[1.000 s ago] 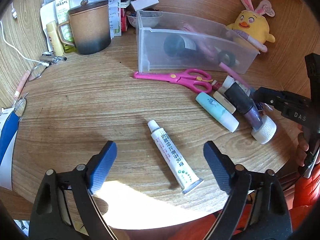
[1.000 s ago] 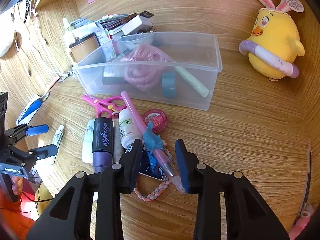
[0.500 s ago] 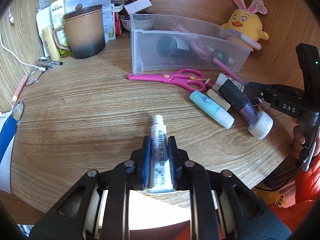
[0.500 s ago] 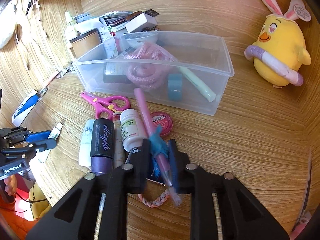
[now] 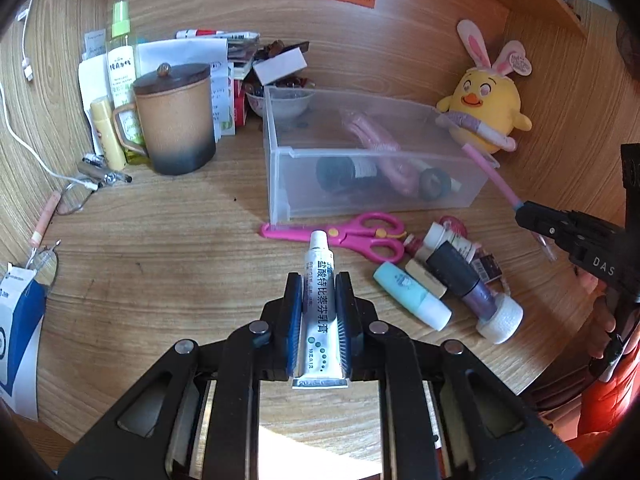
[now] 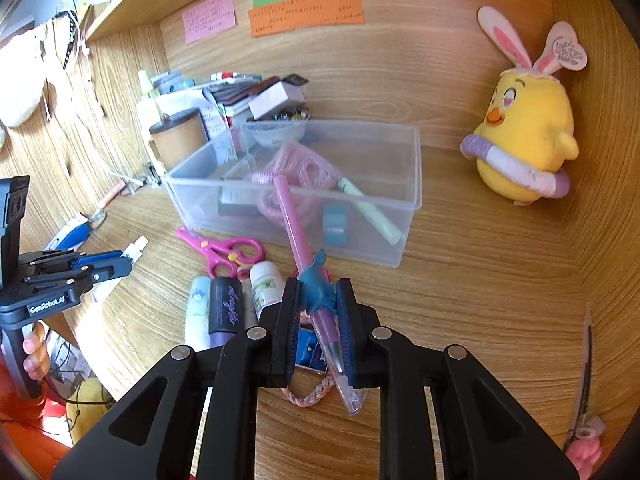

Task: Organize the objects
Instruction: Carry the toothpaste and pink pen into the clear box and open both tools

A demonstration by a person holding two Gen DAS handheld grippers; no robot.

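Ointment tube, white with blue print, sits clamped between the blue pads of the left gripper, cap pointing to 12 o'clock and its crimped end toward the camera, lifted above the wooden desk. Just beyond its cap lie pink scissors, and at 2 o'clock a cluster of small bottles. Farther on at 12 o'clock stands the clear plastic bin, holding a dark bottle, a pink coil and a tape roll. At 10 o'clock is a lidded brown mug; at 1 o'clock, a yellow chick plush. The right gripper is closed on a pink pen with a teal clip, its far end reaching up over the bin's front wall, above a braided bracelet.
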